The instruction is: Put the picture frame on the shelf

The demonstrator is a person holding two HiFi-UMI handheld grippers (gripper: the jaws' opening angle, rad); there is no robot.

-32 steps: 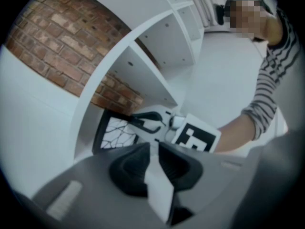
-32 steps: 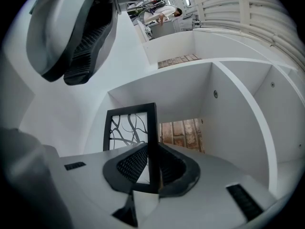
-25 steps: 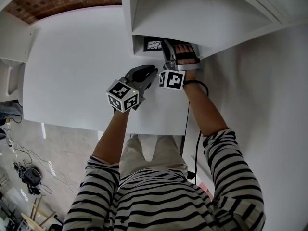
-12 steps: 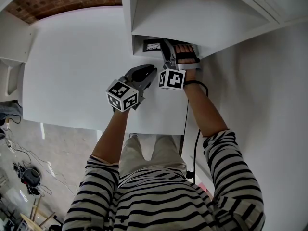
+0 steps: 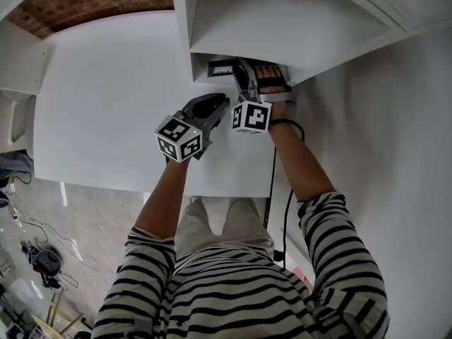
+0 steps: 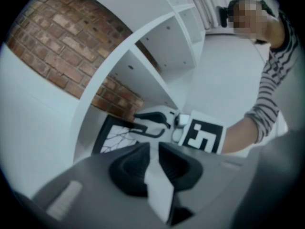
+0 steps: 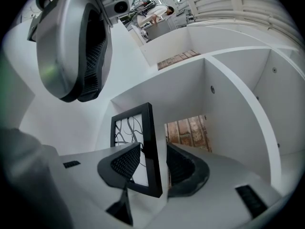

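Right gripper (image 7: 153, 149) jaws are opening with the picture frame (image 7: 132, 128) between them. The far pad (image 7: 183, 168) is clear of the black edge, the near pad (image 7: 121, 166) sits just beside the glass, so nothing is pinching it now. The frame stands roughly upright, slightly tilted, inside the lowest cubby of the shelf (image 7: 228, 104), near its mouth rather than deep in. You can't see its lower edge, which is hidden behind your own gripper, so I can't tell if it is seated flat or propped on anything. Main risk is that it tips once the pads let go. Nothing visible leans against it, and the side wall and the brick wall (image 7: 188, 130) behind are both apart from it. Second risk: pull back crooked and the near pad drags the glass face and topples the frame, or walks it out over the lip. Back out straight along the jaws. Left gripper (image 6: 153, 149) has its pads a little apart with nothing between them, hovering just outside the cubby mouth, close beside your right hand (image 5: 272, 83). It crowds the way out, so a bump there could jolt the frame. The cable (image 5: 286, 210) hangs under your right arm, clear of the shelf, and the white table (image 5: 106, 97) below is bare.
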